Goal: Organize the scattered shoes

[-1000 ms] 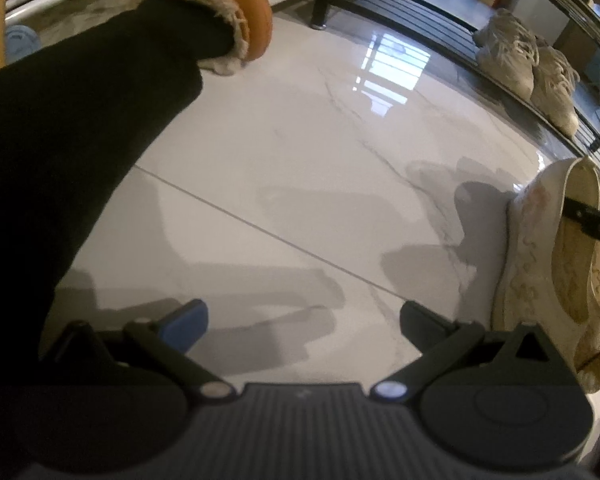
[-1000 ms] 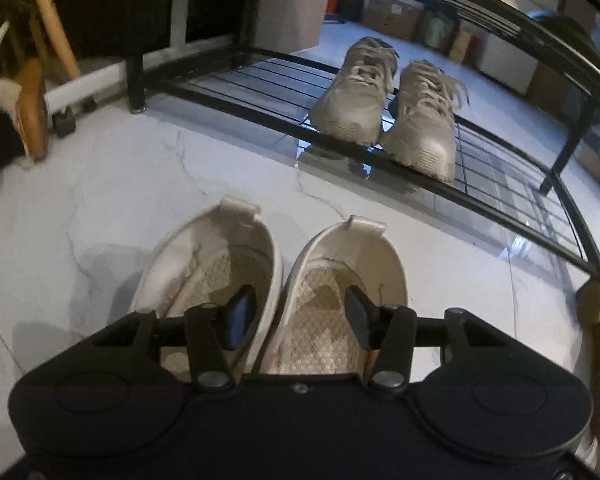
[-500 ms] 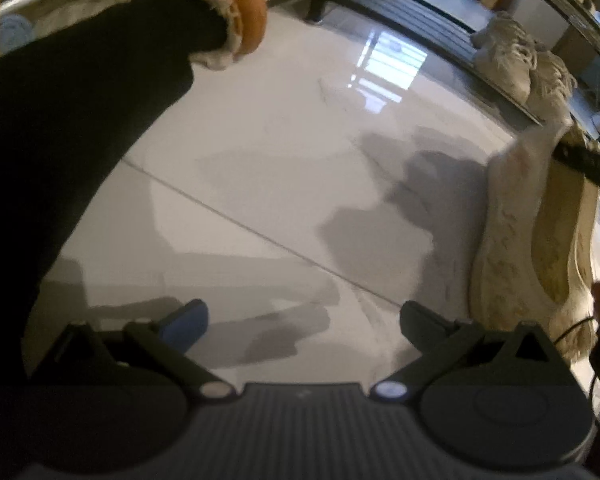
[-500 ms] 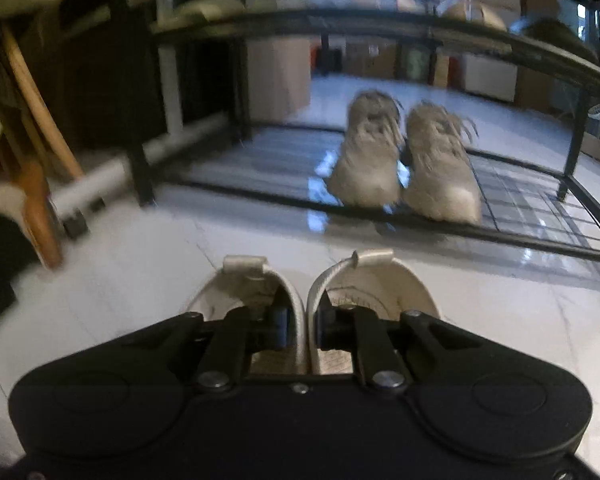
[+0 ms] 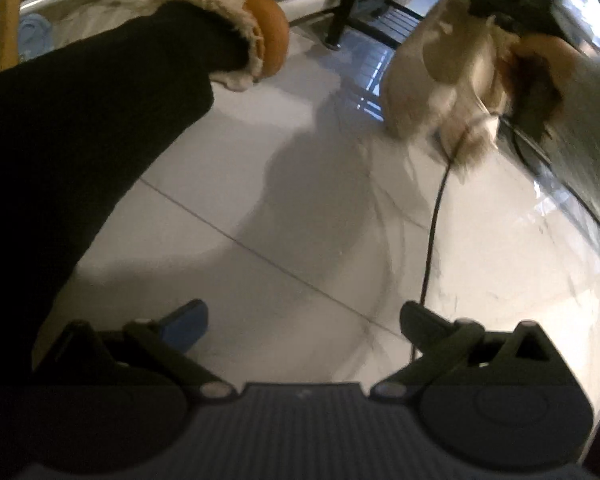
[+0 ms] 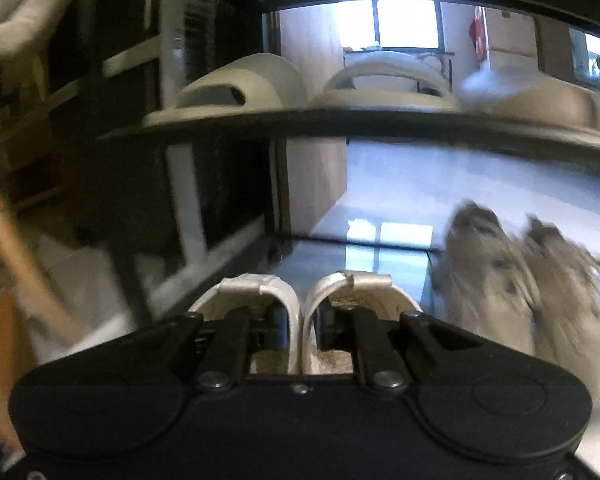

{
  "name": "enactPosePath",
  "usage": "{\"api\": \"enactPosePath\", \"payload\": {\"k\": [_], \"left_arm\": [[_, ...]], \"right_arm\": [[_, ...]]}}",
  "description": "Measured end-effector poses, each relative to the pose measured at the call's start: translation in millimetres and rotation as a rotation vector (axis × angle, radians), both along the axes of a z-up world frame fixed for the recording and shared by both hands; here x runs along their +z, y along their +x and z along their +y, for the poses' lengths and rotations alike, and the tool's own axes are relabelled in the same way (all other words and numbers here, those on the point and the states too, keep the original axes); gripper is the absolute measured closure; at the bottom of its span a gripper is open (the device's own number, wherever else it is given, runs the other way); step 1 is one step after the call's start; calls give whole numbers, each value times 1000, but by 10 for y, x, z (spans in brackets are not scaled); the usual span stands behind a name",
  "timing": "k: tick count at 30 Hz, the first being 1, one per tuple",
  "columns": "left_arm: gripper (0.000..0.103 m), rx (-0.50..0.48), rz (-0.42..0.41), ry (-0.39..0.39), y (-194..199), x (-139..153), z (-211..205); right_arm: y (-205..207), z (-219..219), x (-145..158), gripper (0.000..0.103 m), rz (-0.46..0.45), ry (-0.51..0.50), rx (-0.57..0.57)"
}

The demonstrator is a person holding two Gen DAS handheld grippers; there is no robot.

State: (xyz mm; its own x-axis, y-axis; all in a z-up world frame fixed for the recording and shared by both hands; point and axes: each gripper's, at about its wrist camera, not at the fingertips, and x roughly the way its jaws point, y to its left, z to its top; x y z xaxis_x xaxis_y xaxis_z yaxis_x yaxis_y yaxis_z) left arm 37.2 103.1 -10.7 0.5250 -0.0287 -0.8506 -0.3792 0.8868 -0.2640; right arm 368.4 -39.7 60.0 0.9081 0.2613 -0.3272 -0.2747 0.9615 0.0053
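1. The pair of cream slip-on shoes point(image 6: 304, 304), which a second ago lay side by side on the white floor point(image 5: 300, 208), is now lifted clear of it, inner walls pressed together
2. The right gripper point(image 6: 302, 320), then spread with a finger in each shoe, has closed and clamps those two inner walls between its fingers
3. Its view has swung up from the tiles to the black shoe rack point(image 6: 308, 118): grey sneakers point(image 6: 512, 280) sit blurred on the lower shelf at right, pale shoes point(image 6: 244, 88) line the shelf above
4. From the left wrist view the held pair point(image 5: 432, 64) hangs in front of the rack
5. The left gripper point(image 5: 300, 320) stays wide open and empty above the floor, beside a fur-lined brown slipper point(image 5: 256, 24)
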Motion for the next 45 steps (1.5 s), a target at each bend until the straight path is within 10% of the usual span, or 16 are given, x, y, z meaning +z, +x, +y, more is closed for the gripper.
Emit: {"api": "enactPosePath", "payload": {"k": [6, 9, 19, 29, 45], "left_arm": [[1, 102, -4, 0, 33, -4, 151], [1, 104, -5, -18, 32, -3, 164], [1, 82, -29, -43, 4, 53, 158], [1, 87, -18, -55, 15, 34, 185], [1, 115, 35, -91, -25, -25, 210]], "right_arm": [[605, 217, -96, 80, 55, 34, -79], [617, 196, -47, 26, 79, 46, -81], [-139, -274, 255, 10, 204, -2, 47], [-71, -246, -350, 13, 324, -205, 7], [549, -204, -428, 39, 420, -116, -55]]}}
